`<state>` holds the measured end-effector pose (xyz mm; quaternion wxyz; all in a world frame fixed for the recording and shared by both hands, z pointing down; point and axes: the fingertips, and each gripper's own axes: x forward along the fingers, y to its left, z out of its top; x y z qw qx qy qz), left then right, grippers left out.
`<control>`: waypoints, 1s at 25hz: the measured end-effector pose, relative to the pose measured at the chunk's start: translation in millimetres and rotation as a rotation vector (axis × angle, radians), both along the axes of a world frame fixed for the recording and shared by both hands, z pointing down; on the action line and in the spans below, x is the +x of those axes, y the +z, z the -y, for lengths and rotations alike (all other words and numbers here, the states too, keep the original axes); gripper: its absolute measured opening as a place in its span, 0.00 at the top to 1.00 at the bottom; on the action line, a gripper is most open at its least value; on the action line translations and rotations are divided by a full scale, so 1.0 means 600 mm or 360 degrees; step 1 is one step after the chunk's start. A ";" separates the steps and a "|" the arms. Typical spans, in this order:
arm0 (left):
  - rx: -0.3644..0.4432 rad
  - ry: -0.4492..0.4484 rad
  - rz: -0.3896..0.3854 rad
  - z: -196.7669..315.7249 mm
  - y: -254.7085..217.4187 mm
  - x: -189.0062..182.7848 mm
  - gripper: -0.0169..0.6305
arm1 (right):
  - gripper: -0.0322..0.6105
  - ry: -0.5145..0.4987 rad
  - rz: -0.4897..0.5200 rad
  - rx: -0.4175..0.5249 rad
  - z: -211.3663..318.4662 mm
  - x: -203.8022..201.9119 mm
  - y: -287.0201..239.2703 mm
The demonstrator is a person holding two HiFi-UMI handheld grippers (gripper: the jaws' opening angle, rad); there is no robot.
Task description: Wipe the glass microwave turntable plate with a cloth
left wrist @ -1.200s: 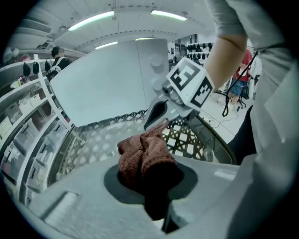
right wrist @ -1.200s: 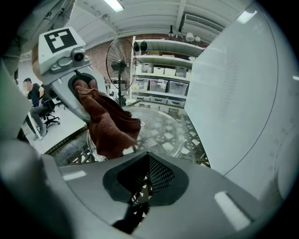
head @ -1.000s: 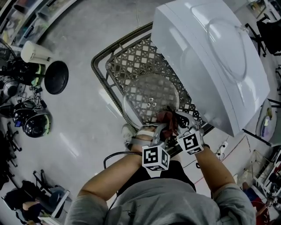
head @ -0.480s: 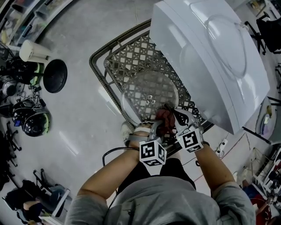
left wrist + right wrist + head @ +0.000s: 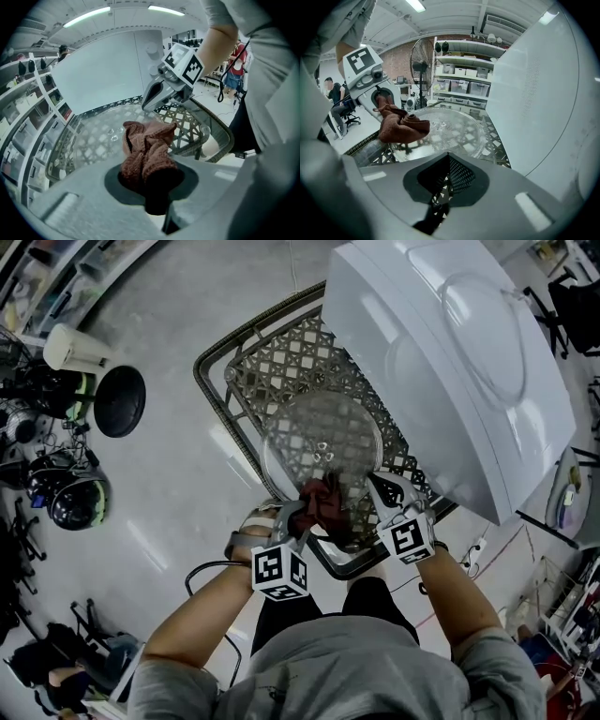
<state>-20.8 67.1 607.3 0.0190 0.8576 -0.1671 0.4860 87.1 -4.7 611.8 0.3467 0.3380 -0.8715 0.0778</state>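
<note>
The round glass turntable plate [image 5: 319, 442] lies flat on a metal lattice table [image 5: 281, 362]. My left gripper [image 5: 305, 514] is shut on a crumpled reddish-brown cloth [image 5: 323, 505], held over the plate's near rim. In the left gripper view the cloth [image 5: 147, 150] bunches out of the jaws above the plate [image 5: 93, 136]. My right gripper [image 5: 382, 488] stands open and holds nothing, at the plate's near right edge. The right gripper view shows the plate [image 5: 454, 131] ahead, with the cloth [image 5: 401, 124] hanging from the left gripper [image 5: 382, 101] over the plate's left side.
A large white microwave [image 5: 450, 362] stands on the table's right side, close to the plate. The table's rim [image 5: 211, 399] runs along the left. On the floor to the left are a black round base [image 5: 120, 404], a white cylinder [image 5: 75, 352] and a helmet [image 5: 80, 505].
The cloth was between both grippers. Now my left gripper has drawn left with it, and the right gripper has let it go and stayed in place.
</note>
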 end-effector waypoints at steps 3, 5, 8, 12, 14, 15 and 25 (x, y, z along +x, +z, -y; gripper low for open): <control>0.0011 -0.0017 0.0035 0.001 0.000 -0.031 0.88 | 0.94 0.0000 -0.0002 0.0001 0.001 0.000 0.001; 0.0020 -0.0022 0.0045 0.002 0.000 -0.040 0.88 | 0.94 0.0005 -0.0008 0.0003 0.002 0.001 0.000; 0.0019 -0.0047 0.0028 0.005 -0.002 -0.038 0.88 | 0.94 0.0017 -0.0010 -0.0007 0.001 0.002 0.003; 0.0011 -0.0145 -0.0055 0.012 -0.012 -0.036 0.88 | 0.94 0.0020 0.0014 -0.0035 0.001 0.000 0.008; 0.0020 -0.0200 -0.0096 0.020 -0.023 -0.038 0.88 | 0.94 0.0032 0.0014 -0.0064 0.000 0.001 0.013; 0.0023 -0.0234 -0.0123 0.025 -0.031 -0.041 0.88 | 0.94 0.0038 0.0003 -0.0082 0.001 0.000 0.015; 0.0095 -0.0596 -0.0361 0.085 -0.136 -0.086 0.88 | 0.94 -0.0014 -0.0234 -0.0258 0.015 0.004 0.060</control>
